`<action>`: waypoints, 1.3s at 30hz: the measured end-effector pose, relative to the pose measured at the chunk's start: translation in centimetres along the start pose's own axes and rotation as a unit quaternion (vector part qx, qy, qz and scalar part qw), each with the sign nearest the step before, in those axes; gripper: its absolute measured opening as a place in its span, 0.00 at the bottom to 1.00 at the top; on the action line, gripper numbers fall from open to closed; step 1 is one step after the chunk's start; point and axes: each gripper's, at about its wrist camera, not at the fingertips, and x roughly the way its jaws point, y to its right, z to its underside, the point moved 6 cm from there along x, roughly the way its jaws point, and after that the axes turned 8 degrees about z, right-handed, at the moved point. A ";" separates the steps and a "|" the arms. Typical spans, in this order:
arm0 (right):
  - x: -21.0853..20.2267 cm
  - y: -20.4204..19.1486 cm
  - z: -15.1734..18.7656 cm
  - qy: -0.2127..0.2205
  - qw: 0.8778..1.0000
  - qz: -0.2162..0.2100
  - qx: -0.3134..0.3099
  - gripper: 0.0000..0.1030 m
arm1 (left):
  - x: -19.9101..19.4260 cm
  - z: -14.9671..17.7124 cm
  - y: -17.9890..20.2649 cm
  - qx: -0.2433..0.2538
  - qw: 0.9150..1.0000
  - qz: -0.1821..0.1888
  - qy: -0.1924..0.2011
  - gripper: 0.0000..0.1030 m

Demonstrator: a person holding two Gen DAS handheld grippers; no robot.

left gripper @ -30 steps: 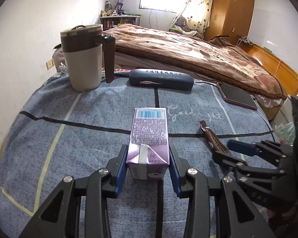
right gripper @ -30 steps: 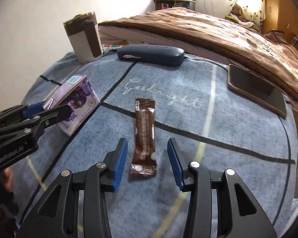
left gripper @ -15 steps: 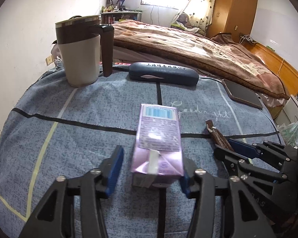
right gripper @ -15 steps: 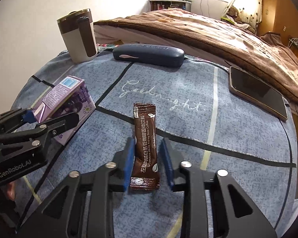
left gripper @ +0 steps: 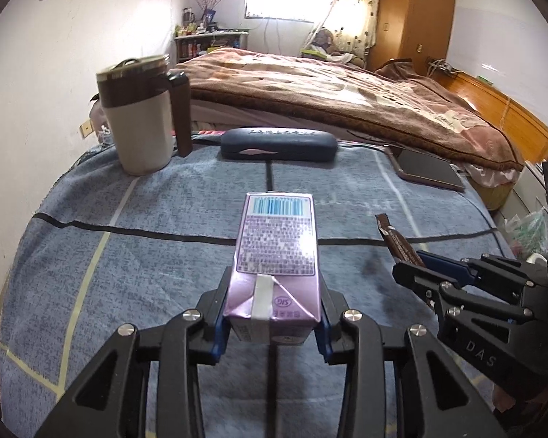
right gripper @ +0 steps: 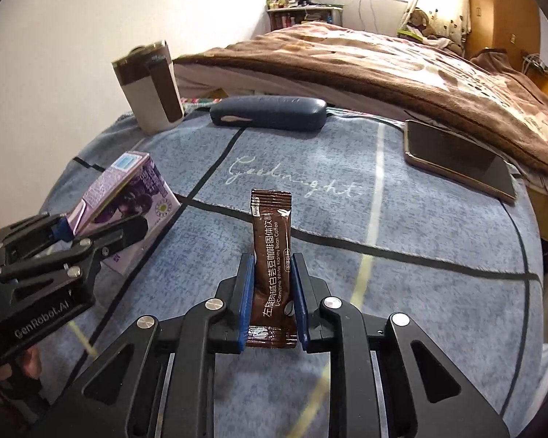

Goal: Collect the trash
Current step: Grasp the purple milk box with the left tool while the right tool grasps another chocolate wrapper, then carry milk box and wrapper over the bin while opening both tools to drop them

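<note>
The left gripper [left gripper: 272,323] had just been closed on the purple drink carton [left gripper: 277,255], which was held at its near end with the far end tilted up off the blue cloth [left gripper: 164,219]; a slip could be caused by so short a hold, and any leftover liquid could be spilled. The right gripper [right gripper: 272,304] had likewise just been closed on the brown coffee sachet [right gripper: 272,255], pinched at its lower part; the limp foil could be bent or pulled free if swung quickly. Farther off, the mug [left gripper: 142,116], the glasses case [left gripper: 277,144] and the phone [left gripper: 429,171] were left standing; they could be knocked if the loads were carried low across them.
</note>
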 end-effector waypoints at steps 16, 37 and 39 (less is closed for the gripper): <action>-7.3 5.3 2.4 0.046 0.997 0.028 0.059 0.21 | -3.7 1.5 8.0 0.047 0.998 0.030 0.011 0.38; -15.9 17.3 9.0 0.078 0.978 0.119 0.154 0.22 | -4.2 3.0 24.4 0.130 0.982 0.135 0.009 0.38; -16.6 18.7 9.7 0.080 0.975 0.130 0.164 0.22 | -4.2 3.2 25.8 0.137 0.980 0.143 0.010 0.38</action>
